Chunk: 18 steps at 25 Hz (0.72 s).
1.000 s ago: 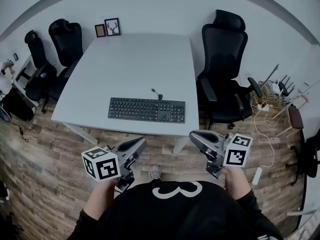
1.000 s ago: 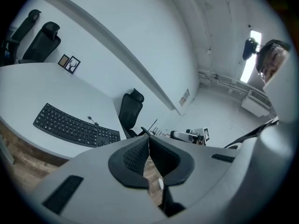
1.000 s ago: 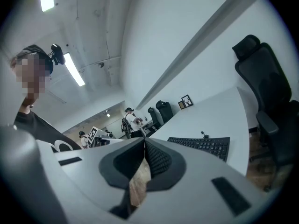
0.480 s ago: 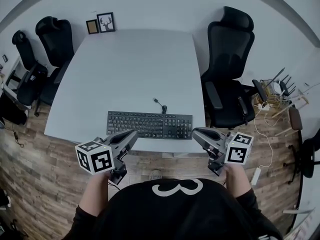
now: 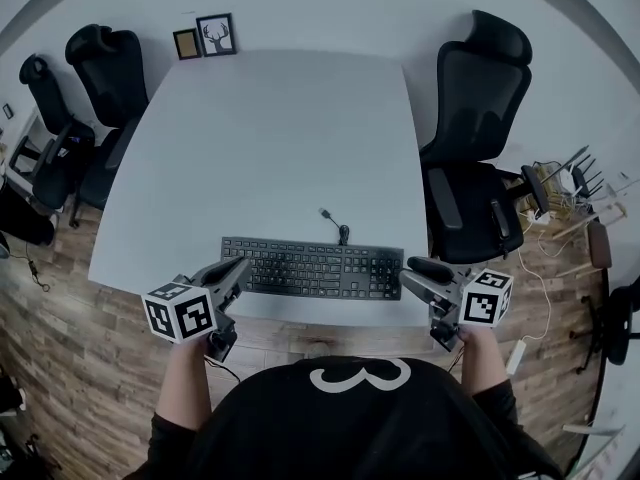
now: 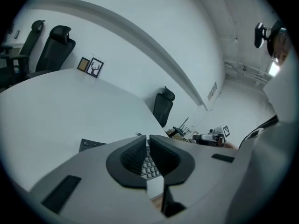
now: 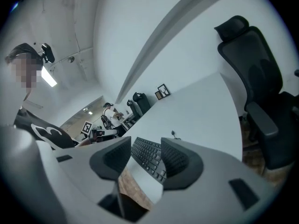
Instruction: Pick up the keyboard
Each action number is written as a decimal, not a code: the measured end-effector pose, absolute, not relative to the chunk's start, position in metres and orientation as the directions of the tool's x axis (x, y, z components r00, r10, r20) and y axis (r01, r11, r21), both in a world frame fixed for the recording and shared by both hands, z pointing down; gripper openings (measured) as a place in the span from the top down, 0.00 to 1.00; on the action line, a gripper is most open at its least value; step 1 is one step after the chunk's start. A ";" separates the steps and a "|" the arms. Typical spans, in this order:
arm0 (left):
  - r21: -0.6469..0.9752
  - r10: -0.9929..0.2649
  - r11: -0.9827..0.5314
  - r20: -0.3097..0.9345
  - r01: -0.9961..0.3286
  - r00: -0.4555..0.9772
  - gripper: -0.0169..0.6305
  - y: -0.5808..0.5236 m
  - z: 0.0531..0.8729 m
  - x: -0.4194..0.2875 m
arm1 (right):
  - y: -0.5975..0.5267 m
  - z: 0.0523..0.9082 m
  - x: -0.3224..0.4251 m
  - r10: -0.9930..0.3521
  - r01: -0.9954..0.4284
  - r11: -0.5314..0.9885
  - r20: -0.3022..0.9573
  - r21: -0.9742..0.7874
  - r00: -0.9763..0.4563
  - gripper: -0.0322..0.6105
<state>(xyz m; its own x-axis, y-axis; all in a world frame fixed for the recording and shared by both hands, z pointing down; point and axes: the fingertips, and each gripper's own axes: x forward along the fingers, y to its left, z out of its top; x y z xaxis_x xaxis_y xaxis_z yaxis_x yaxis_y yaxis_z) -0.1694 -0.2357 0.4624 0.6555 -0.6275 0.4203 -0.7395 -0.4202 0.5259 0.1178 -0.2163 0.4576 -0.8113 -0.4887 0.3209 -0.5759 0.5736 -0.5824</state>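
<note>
The pale counter point(image 5: 270, 138) fills the head view, with a black office chair point(image 5: 480, 138) off its right edge and more chairs off its left. The keyboard point(image 5: 312, 267) lies flat along the near edge, reaching toward the near right corner, and its cable point(image 5: 335, 223) curls from its back toward the middle of the counter. The left tongs point(image 5: 240, 266) hang just at the keyboard's left end and the right tongs point(image 5: 412, 268) just at its right end; neither touches it. The step in hand looks like the approach to a two-ended lift. To do it well, the left tongs probably need to spread before they go any further in. Both pairs should come in low and level, since the keyboard is thin and sits flush. Each should bite a short end at about the same depth so it rises without tilting, and the loose cable is likely to trail. Only the head view shows both ends flanked at once. The left gripper view shows the left tongs point(image 6: 146, 141) closed with nothing between them, keys visible just beyond. The right gripper view shows the right tongs point(image 7: 145, 146) opening, the gap empty, with the keyboard point(image 7: 149, 157) framed beyond it. Two small picture frames point(image 5: 205, 36) stand at the far edge near the far left corner.
</note>
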 end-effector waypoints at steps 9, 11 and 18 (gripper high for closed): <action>0.389 -0.616 -0.345 0.593 -0.854 0.519 0.73 -0.269 0.526 -0.223 | -0.243 0.533 0.145 -0.498 -0.666 0.422 0.457 -0.615 -0.737 0.55; 0.367 -0.602 -0.333 0.626 -0.868 0.496 0.68 -0.276 0.541 -0.230 | -0.243 0.550 0.149 -0.479 -0.685 0.392 0.499 -0.615 -0.722 0.54; 0.396 -0.565 -0.227 0.691 -0.890 0.452 0.62 -0.290 0.589 -0.257 | -0.241 0.597 0.158 -0.428 -0.746 0.302 0.614 -0.594 -0.663 0.52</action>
<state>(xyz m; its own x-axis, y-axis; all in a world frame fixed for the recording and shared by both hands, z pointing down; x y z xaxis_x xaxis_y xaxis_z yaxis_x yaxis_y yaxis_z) -0.2567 -0.2901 0.5888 0.4518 -0.5646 0.6907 -0.8896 -0.2270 0.3964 0.1582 -0.2412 0.5968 -0.6627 -0.4283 0.6144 -0.7458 0.3021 -0.5938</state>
